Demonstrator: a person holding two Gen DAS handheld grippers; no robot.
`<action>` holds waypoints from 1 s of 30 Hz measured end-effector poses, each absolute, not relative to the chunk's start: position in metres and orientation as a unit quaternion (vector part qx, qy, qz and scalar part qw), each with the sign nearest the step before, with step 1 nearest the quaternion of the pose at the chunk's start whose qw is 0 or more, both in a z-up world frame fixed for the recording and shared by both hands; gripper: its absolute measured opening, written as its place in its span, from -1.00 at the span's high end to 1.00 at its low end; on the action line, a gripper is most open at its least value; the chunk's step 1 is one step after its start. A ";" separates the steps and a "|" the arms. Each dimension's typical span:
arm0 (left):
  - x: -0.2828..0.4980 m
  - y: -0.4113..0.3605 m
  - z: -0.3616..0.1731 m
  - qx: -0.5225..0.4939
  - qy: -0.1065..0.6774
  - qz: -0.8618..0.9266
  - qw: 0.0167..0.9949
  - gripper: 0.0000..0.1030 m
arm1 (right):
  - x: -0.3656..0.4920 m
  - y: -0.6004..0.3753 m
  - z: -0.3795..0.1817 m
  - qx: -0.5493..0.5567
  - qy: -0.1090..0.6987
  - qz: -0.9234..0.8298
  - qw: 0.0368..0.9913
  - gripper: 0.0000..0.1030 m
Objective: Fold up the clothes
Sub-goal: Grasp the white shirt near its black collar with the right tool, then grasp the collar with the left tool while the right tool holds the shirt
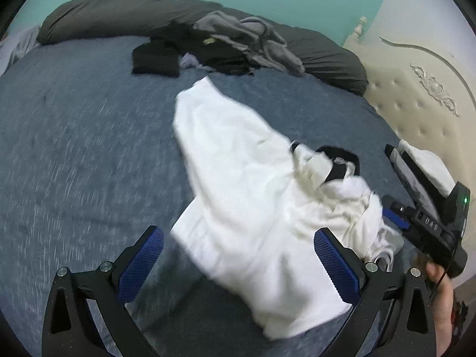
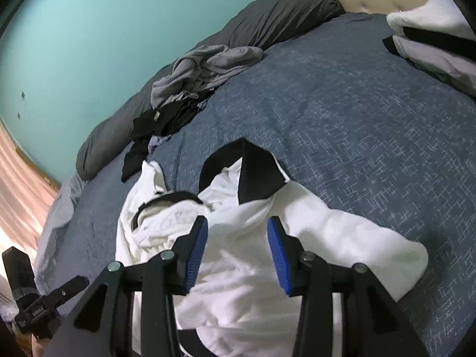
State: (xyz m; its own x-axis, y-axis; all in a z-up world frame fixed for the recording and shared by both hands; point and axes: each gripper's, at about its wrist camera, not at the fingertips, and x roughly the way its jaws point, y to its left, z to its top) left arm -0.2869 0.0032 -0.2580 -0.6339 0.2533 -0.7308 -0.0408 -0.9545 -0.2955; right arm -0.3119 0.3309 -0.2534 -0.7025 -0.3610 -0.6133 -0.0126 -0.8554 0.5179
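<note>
A white garment with black trim [image 1: 247, 178] lies rumpled on the blue-grey bedspread [image 1: 74, 134]; its black collar part [image 1: 339, 157] is bunched toward the right. My left gripper [image 1: 238, 236] hovers over the garment's near end, jaws wide open, nothing pinched between the blue pads [image 1: 142, 264]. In the right wrist view the same garment [image 2: 342, 238] spreads below my right gripper [image 2: 238, 223], a black-tipped flap [image 2: 255, 175] lying just beyond it. The right jaws stand partly open above the cloth, and the pads [image 2: 196, 255] do not press on it.
A heap of grey and black clothes [image 1: 214, 47] lies at the far side against dark grey pillows [image 1: 104, 15]. A folded white-and-black stack [image 2: 431, 38] sits by the cream tufted headboard [image 1: 416, 95]. A hand [image 1: 443, 291] holds the right tool's housing [image 1: 431, 226].
</note>
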 end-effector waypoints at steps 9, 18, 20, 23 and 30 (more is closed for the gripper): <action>-0.349 0.048 -0.229 -0.430 -0.080 0.891 0.117 -0.99 | -0.321 0.344 -0.252 0.368 -0.268 -0.883 0.110 0.18; -0.403 0.092 -0.233 -0.460 -0.036 0.873 0.160 -0.99 | -0.329 0.353 -0.254 0.374 -0.274 -0.879 0.110 0.18; -0.415 0.099 -0.238 -0.471 -0.031 0.865 0.168 -0.99 | -0.331 0.356 -0.254 0.374 -0.279 -0.878 0.108 0.18; -0.434 0.106 -0.246 -0.487 -0.035 0.854 0.176 -0.98 | -0.333 0.359 -0.256 0.376 -0.283 -0.876 0.106 0.18; -0.463 0.131 -0.260 -0.515 -0.005 0.834 0.197 -0.77 | -0.335 0.366 -0.261 0.380 -0.294 -0.871 0.103 0.18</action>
